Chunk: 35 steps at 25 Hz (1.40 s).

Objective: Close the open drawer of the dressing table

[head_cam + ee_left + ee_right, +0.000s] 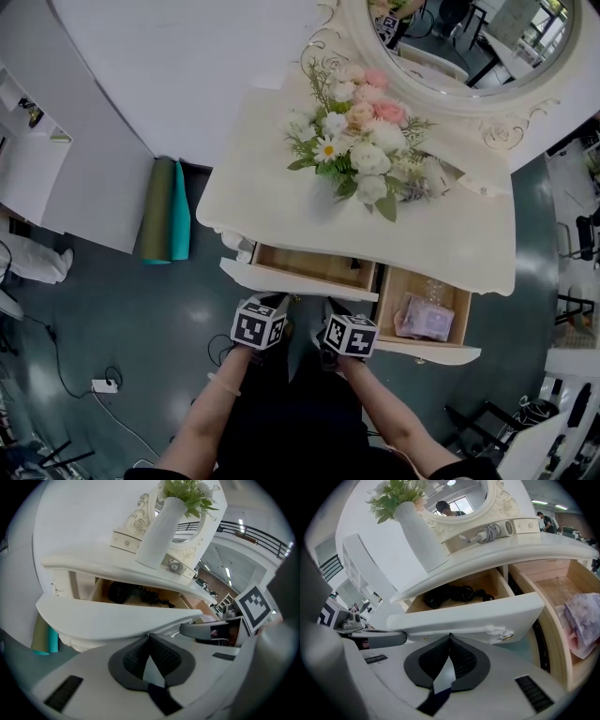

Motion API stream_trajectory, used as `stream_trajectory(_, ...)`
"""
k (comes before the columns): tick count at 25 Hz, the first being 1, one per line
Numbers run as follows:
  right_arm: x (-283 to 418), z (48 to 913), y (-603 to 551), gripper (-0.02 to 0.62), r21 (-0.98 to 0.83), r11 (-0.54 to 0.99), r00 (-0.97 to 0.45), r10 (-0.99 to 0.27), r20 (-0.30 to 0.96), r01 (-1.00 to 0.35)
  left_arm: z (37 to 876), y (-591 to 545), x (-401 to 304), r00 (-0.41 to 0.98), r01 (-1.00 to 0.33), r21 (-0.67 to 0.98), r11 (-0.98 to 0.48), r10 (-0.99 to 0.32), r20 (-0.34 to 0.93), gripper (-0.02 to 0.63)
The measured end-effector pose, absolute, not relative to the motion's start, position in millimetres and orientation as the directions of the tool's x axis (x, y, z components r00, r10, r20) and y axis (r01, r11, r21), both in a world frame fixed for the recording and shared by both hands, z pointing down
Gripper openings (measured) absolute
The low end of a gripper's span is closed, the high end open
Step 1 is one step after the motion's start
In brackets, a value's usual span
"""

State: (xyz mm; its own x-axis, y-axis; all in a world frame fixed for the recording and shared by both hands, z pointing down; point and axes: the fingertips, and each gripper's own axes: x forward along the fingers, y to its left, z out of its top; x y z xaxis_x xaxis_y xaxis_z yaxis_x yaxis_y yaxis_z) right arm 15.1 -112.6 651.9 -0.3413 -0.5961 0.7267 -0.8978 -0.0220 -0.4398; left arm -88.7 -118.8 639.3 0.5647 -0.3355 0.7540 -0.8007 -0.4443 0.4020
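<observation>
The left gripper [150, 637] and right gripper [450, 636], each with jaws pressed together on nothing, sit at 6 o'clock of the open left drawer [298, 280] under the dressing table [262, 178]. Push both evenly toward 12 o'clock, keeping its front square.

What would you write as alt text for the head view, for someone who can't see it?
A person's left gripper and right gripper, each carrying a black-and-white marker cube, are held side by side before two open wooden drawers of a cream dressing table. The right drawer holds a lilac packet; pink and white flowers stand on top below an oval mirror.
</observation>
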Motion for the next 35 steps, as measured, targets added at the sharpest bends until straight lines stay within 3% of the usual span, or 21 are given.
stream_trajectory(35,42.6,654.1,-162.1,0.026,-0.437,-0.086,-0.293,-0.626,0.723,-0.895,642.2,-168.0,-65.2,0.575,-0.794,0.41,-0.449,-0.338,0.745,0.009)
